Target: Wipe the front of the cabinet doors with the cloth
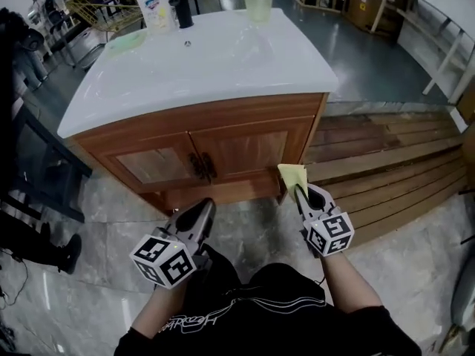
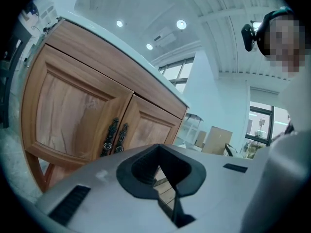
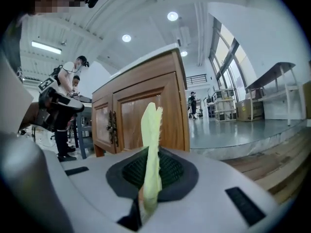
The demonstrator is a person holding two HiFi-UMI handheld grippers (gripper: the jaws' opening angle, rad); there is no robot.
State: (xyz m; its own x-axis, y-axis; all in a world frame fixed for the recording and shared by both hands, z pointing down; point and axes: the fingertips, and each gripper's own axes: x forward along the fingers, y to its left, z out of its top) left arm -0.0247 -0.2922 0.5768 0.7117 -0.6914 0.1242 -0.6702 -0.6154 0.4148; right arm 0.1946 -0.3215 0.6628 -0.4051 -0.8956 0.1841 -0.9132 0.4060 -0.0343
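Observation:
A wooden vanity cabinet with two doors (image 1: pixel 204 154) and dark handles (image 1: pixel 202 166) stands before me under a white countertop (image 1: pixel 200 58). My right gripper (image 1: pixel 300 191) is shut on a yellow cloth (image 1: pixel 292 175) that sticks up from the jaws, just off the cabinet's lower right corner. In the right gripper view the cloth (image 3: pixel 150 154) stands upright in front of the right door (image 3: pixel 141 118). My left gripper (image 1: pixel 206 208) is shut with nothing in it, low in front of the doors. The left gripper view shows both doors (image 2: pixel 92 120) and handles (image 2: pixel 114 136) from below.
A sink faucet, a soap bottle (image 1: pixel 156 7) and a green cup (image 1: pixel 258 3) sit on the countertop. A raised wooden platform (image 1: pixel 386 162) lies to the right. A dark frame (image 1: pixel 33 162) stands left. People stand in the background (image 3: pixel 65 110).

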